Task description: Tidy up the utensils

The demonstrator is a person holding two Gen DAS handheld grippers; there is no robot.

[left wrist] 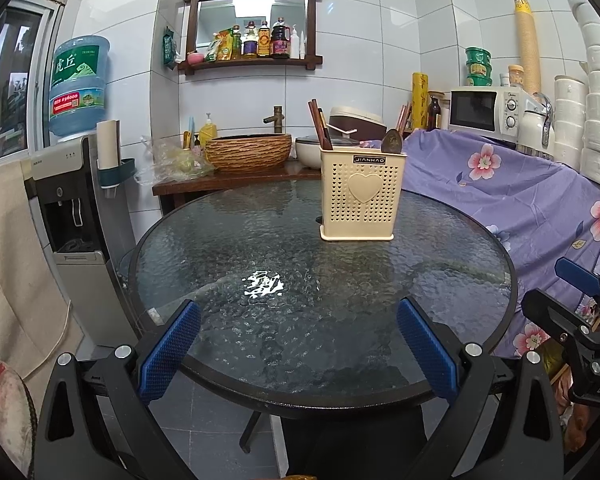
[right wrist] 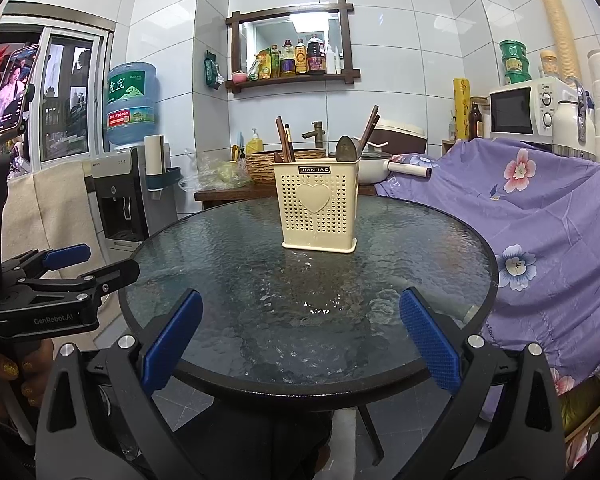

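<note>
A cream perforated utensil holder (left wrist: pixel 359 197) with a heart on its front stands upright on the round glass table (left wrist: pixel 220 240), toward its far side; it also shows in the right wrist view (right wrist: pixel 317 208). Brown chopsticks (left wrist: pixel 319 128) and a dark spoon (left wrist: pixel 392 141) stick out of its top, also seen as chopsticks (right wrist: pixel 284 142) and spoon (right wrist: pixel 346 148) in the right wrist view. My left gripper (left wrist: pixel 298 326) is open and empty over the table's near edge. My right gripper (right wrist: pixel 300 322) is open and empty too, beside the left one.
A water dispenser (left wrist: pixel 74 184) stands left of the table. A purple flowered cloth (left wrist: pixel 520 200) covers something on the right, with a microwave (left wrist: pixel 486 110) behind. A wooden counter with a woven basin (left wrist: pixel 249 151) and pots lies beyond the table.
</note>
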